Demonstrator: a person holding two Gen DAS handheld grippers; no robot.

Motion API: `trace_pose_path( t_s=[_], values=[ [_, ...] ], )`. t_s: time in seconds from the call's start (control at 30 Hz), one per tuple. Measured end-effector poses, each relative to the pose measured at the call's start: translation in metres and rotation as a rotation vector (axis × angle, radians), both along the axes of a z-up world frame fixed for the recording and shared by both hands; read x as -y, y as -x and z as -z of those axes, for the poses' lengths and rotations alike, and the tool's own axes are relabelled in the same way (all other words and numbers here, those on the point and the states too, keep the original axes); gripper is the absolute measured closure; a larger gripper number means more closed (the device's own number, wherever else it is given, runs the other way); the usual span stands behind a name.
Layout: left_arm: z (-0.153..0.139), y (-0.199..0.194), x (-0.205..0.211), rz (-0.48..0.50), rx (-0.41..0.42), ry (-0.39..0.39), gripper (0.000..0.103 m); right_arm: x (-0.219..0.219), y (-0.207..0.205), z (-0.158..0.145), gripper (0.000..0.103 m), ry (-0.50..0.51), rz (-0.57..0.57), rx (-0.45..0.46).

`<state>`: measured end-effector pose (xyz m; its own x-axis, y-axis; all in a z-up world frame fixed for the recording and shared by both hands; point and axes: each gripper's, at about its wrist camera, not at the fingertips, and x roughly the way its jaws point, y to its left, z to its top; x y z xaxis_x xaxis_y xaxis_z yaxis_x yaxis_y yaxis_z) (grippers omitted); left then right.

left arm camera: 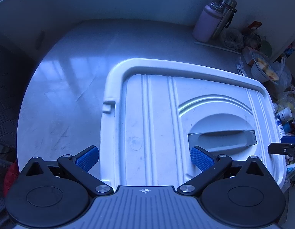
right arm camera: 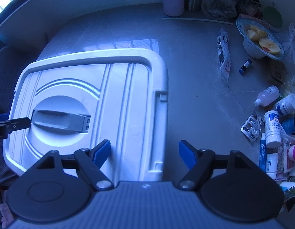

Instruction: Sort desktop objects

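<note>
Both the left gripper [left arm camera: 144,159] and right gripper [right arm camera: 144,151] were spread, empty; the closed white plastic box lid [right arm camera: 128,95] blocked sorting, risking nudged white pill bottles [right arm camera: 272,128].

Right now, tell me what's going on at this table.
A person holds a gripper in each hand above a closed white storage box with a grey handle in its lid. The left gripper and the right gripper both have their jaws open and hold nothing. The medicine bottles, a blister pack and a bowl of fruit lie unsorted to the right.
</note>
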<state>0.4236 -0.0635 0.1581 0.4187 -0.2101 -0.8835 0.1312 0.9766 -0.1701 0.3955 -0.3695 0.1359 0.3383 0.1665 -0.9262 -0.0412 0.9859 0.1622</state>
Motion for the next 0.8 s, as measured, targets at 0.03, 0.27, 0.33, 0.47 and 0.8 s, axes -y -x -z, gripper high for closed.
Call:
trace_pose_path(
  t_s=[0.03,0.27,0.33,0.47,0.8],
  values=[
    [0.000,0.000,0.000,0.002,0.003,0.000,0.000,0.000,0.001,0.000,0.025,-0.001,0.006,0.002],
    [-0.004,0.006,0.003,0.026,0.025,-0.009,0.000,-0.002,0.016,-0.004,0.025,-0.003,0.040,0.016],
    [-0.001,0.008,0.005,0.039,0.026,-0.017,0.000,-0.002,0.020,0.000,0.025,0.005,0.053,0.015],
    [0.002,0.011,0.001,0.038,0.043,0.003,0.000,0.004,0.024,0.004,0.023,-0.024,0.094,0.023],
    [-0.010,0.038,-0.003,0.003,0.251,0.002,0.000,-0.011,0.041,-0.010,0.022,0.031,0.153,0.170]
  ],
)
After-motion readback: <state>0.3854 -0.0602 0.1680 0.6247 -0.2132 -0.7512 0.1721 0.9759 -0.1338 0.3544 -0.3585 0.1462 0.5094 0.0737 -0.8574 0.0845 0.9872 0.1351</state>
